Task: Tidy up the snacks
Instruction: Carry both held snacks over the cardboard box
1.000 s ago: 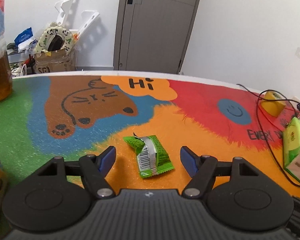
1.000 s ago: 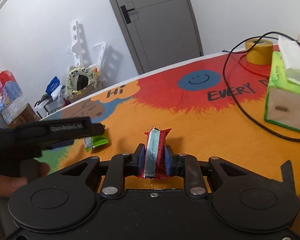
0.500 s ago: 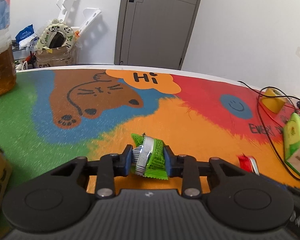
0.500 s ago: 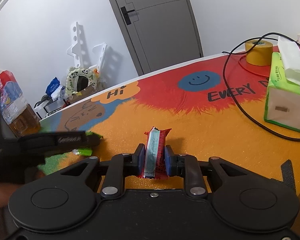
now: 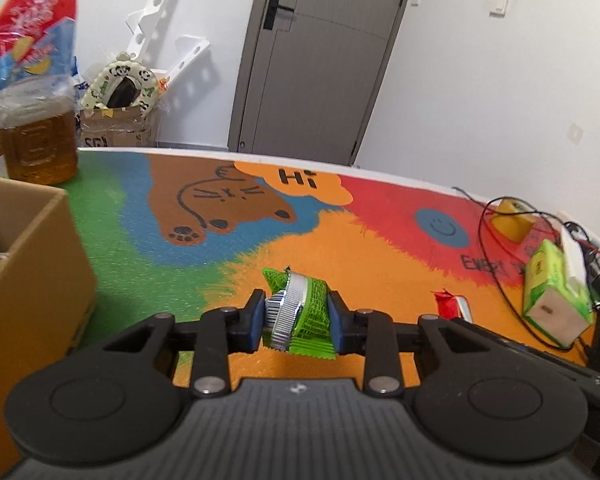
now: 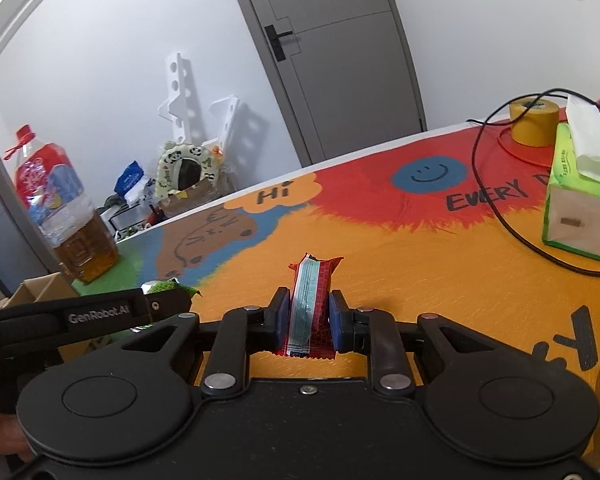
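So since a second ago the left gripper [image 5: 296, 316] went from spread wide around the green snack packet [image 5: 298, 312] to clamped tight on it and lifted clear of the mat, and it's swung over toward the cardboard box [image 5: 32, 264], which now fills the left edge of the left wrist view. The right gripper [image 6: 310, 318] hasn't budged: same squeeze on the red snack bar [image 6: 310, 308], same spot.

The green packet sits crumpled between the pads, long axis running roughly away from the camera with a slight tilt, silver seam and barcode facing up-left. It's just right of the box, above the orange patch of the colourful mat [image 5: 380, 264]. The red bar points straight out along the fingers, well right of the box, silver seam up, far end sticking past the fingertips.
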Demonstrator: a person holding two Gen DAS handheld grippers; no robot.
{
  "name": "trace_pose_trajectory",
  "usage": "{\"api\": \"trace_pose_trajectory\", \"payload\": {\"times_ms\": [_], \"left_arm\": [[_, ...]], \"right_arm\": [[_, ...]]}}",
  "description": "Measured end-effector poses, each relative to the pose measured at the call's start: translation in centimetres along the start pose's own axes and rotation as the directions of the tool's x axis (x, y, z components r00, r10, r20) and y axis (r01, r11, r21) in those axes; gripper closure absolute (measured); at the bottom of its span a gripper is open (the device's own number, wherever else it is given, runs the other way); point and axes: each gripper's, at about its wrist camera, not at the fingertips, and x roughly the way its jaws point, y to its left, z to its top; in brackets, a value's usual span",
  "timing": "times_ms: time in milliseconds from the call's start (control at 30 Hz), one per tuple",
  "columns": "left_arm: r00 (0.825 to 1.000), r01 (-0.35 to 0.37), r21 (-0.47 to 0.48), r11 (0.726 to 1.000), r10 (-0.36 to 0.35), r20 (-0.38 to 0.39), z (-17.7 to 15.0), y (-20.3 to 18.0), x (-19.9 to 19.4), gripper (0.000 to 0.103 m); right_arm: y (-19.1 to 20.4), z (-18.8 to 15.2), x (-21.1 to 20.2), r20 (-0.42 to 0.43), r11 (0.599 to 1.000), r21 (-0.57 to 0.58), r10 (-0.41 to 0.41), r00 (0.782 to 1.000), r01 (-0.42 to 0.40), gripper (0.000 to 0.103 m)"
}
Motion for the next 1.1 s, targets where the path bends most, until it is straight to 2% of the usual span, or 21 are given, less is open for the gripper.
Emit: {"api": "trace_pose_trajectory", "payload": {"times_ms": [333, 633, 1100], "left_arm": [[0.996, -0.006, -0.039, 0.999, 0.009, 0.086, -0.1, 1.9, -6.3, 0.072], [0.987, -0.015, -0.088, 0.996, 0.029, 0.157, 0.2, 5.1, -10.8, 0.072], [0.982, -0.046, -0.173, 0.984, 0.076, 0.172, -0.1, 11.4, -14.5, 0.072]], "right_arm": [[3.6, 0.2, -1.9, 0.029, 0.995, -0.043, 0.092, 0.995, -0.091, 0.081], [7.3, 0.0, -3.1, 0.029, 0.987, -0.093, 0.135, 0.99, -0.132, 0.081], [13.5, -0.9, -3.5, 0.018, 0.966, -0.171, 0.201, 0.979, -0.195, 0.081]]}}
